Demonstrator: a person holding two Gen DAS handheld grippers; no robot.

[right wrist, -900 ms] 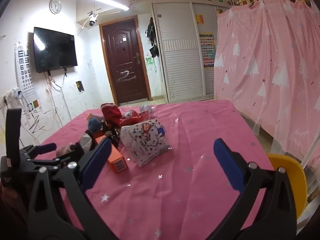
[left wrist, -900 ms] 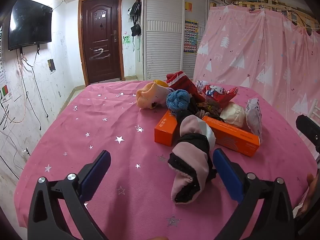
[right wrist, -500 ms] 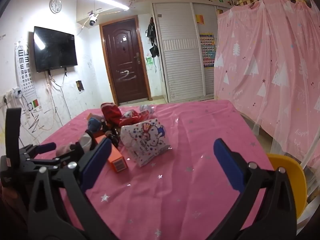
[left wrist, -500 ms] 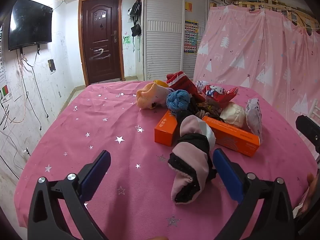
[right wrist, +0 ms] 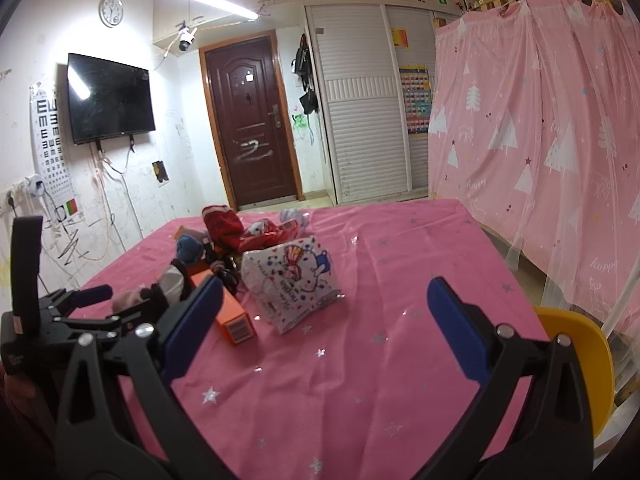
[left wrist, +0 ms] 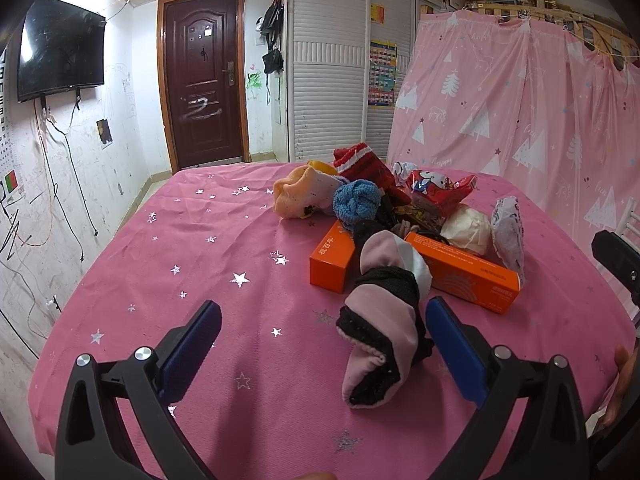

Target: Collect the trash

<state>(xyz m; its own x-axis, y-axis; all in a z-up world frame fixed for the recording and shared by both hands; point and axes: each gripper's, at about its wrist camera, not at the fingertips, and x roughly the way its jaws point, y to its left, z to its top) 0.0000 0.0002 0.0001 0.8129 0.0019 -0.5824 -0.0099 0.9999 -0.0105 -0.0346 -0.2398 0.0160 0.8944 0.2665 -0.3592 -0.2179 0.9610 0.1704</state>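
Observation:
A heap of socks and trash lies on the pink star tablecloth [left wrist: 208,264]. It holds two orange boxes [left wrist: 466,276], a red snack wrapper [left wrist: 436,188], a crumpled paper ball [left wrist: 470,228], a white printed wrapper [left wrist: 508,232] and a pink-and-black sock [left wrist: 384,320]. My left gripper [left wrist: 322,344] is open and empty, the sock just inside its right finger. My right gripper [right wrist: 326,324] is open and empty, short of the white printed wrapper [right wrist: 292,280] and an orange box [right wrist: 228,312]. The left gripper [right wrist: 88,304] shows at the left of the right wrist view.
Socks lie in the heap: red [left wrist: 364,168], blue [left wrist: 356,200], peach [left wrist: 304,194]. A yellow chair [right wrist: 576,360] stands at the table's right edge. Pink curtains [right wrist: 540,152] hang on the right, with a door [right wrist: 252,120] and a wall TV [right wrist: 110,100] behind.

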